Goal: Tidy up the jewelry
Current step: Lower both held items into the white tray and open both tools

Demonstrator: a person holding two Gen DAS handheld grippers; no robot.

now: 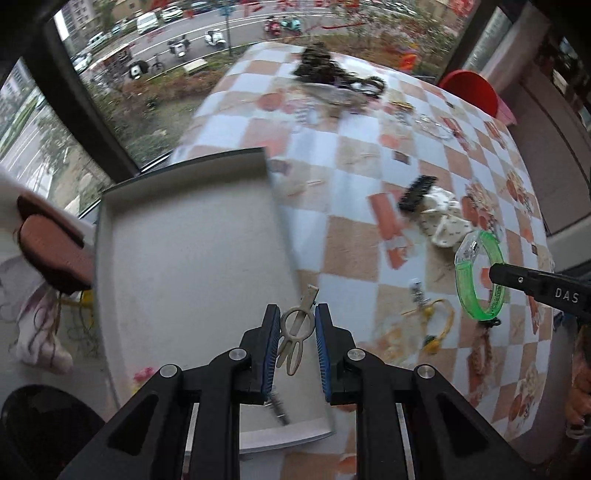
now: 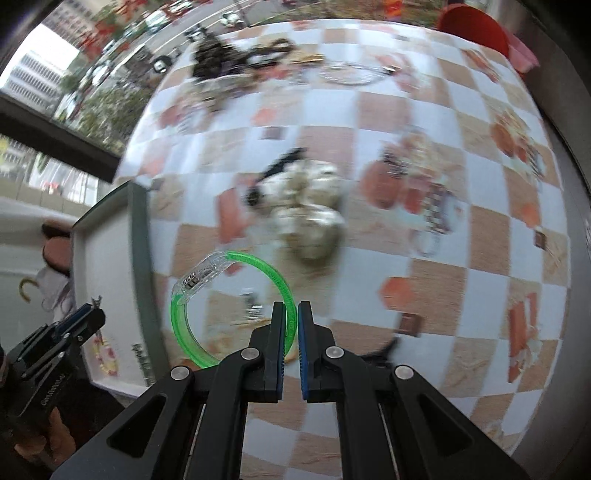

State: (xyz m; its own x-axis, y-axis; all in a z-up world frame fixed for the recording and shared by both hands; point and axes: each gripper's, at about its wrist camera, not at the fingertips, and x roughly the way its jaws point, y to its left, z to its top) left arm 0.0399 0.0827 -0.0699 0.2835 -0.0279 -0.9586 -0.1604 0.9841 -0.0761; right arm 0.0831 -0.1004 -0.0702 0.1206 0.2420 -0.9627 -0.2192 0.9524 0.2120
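hidden: lower arc of the green bracelet (image 2: pixel 236 295) sat behind the right gripper (image 2: pixel 291 314) | blurred: dark heap (image 1: pixel 325 66) at the table's (image 1: pixel 362 155) far edge, items indistinguishable | blurred: cream fabric piece (image 2: pixel 314 206) smeared by motion | cut off: red chair (image 2: pixel 476 26) by top edge

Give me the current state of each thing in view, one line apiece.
left gripper: shut on the beige hair clip.
beige hair clip: held above the tray.
right gripper: shut on the green bangle.
green bangle: held off the table.
tray: open, on the table.
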